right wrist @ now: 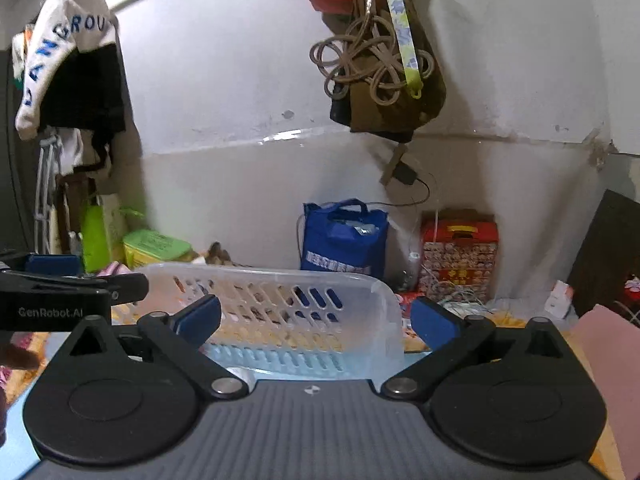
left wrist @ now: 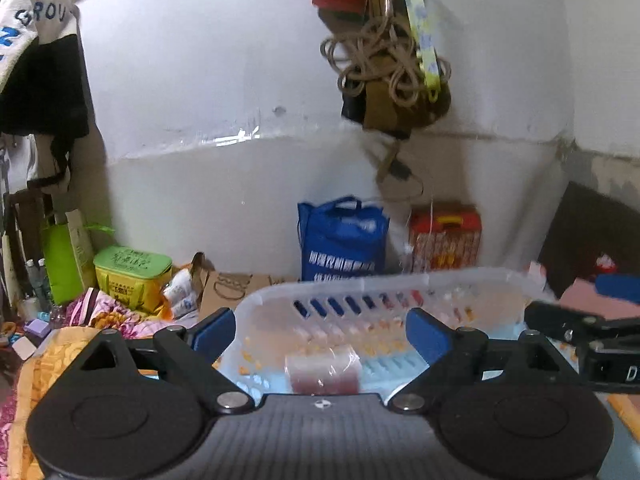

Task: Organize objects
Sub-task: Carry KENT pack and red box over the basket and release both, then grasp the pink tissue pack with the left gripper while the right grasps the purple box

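A clear plastic slotted basket (left wrist: 400,288) lies just ahead of my left gripper (left wrist: 320,330), whose blue pads stand wide apart and empty. Inside the basket, close to the gripper body, lies a small item in clear wrap with a dark red band (left wrist: 324,372). In the right wrist view the same basket (right wrist: 280,292) sits ahead and slightly left of my right gripper (right wrist: 316,318), which is open and empty. The right gripper shows at the right edge of the left wrist view (left wrist: 580,328); the left gripper shows at the left edge of the right wrist view (right wrist: 72,288).
A blue tote bag (right wrist: 344,240) and a red patterned box (right wrist: 460,256) stand against the white wall behind. A green and yellow box (left wrist: 132,276) and floral cloth (left wrist: 108,312) lie left. Bags and cord hang from the wall above (right wrist: 380,64). A pink sheet (right wrist: 612,360) lies right.
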`<act>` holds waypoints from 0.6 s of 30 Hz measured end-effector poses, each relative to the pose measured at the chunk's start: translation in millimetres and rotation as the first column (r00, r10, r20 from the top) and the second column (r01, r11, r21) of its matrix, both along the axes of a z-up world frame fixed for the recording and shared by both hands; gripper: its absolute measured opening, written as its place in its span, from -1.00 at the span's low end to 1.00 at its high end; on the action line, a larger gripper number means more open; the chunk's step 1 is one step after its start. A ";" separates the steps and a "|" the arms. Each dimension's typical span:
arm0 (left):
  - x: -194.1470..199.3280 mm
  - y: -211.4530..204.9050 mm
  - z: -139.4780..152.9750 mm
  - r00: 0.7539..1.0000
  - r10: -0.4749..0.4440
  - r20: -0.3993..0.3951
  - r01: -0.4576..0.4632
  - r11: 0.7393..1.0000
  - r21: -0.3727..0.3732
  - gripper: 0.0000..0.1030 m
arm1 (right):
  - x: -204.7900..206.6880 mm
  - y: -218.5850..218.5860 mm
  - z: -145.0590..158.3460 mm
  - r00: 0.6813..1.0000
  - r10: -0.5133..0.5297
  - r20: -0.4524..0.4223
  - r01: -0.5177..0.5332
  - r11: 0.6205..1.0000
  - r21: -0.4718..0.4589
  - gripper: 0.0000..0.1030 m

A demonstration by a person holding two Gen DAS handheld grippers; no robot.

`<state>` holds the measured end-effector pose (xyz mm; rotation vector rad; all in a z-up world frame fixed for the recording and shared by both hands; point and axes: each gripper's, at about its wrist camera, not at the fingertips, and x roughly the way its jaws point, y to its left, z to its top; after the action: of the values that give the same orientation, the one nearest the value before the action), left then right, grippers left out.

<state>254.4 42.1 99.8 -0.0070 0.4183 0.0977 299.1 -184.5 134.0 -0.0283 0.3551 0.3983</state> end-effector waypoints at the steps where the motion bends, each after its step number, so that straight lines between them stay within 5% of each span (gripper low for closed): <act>1: -2.2 0.8 2.7 1.000 -0.001 0.010 0.001 1.000 -0.005 0.90 | -0.6 -1.2 1.4 1.000 -0.006 0.007 0.006 1.000 0.009 1.00; 11: -84.4 -0.4 2.1 0.989 -0.115 0.092 0.117 0.993 -0.020 1.00 | -65.8 -32.8 7.5 0.991 0.007 0.132 -0.016 0.997 0.070 1.00; 15: -116.6 -8.5 -15.3 0.984 -0.133 0.118 0.131 0.991 0.023 1.00 | -94.5 -51.1 -9.7 0.995 0.031 0.090 -0.047 0.984 0.175 1.00; 18: -119.3 -11.9 -30.6 0.989 -0.103 0.108 0.100 0.994 0.033 0.99 | -106.2 -47.1 -26.9 0.995 0.055 0.086 -0.067 0.988 0.142 1.00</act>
<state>135.1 30.2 69.2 0.0357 0.3071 0.0026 192.8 -231.6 107.2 0.0866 0.2444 0.4810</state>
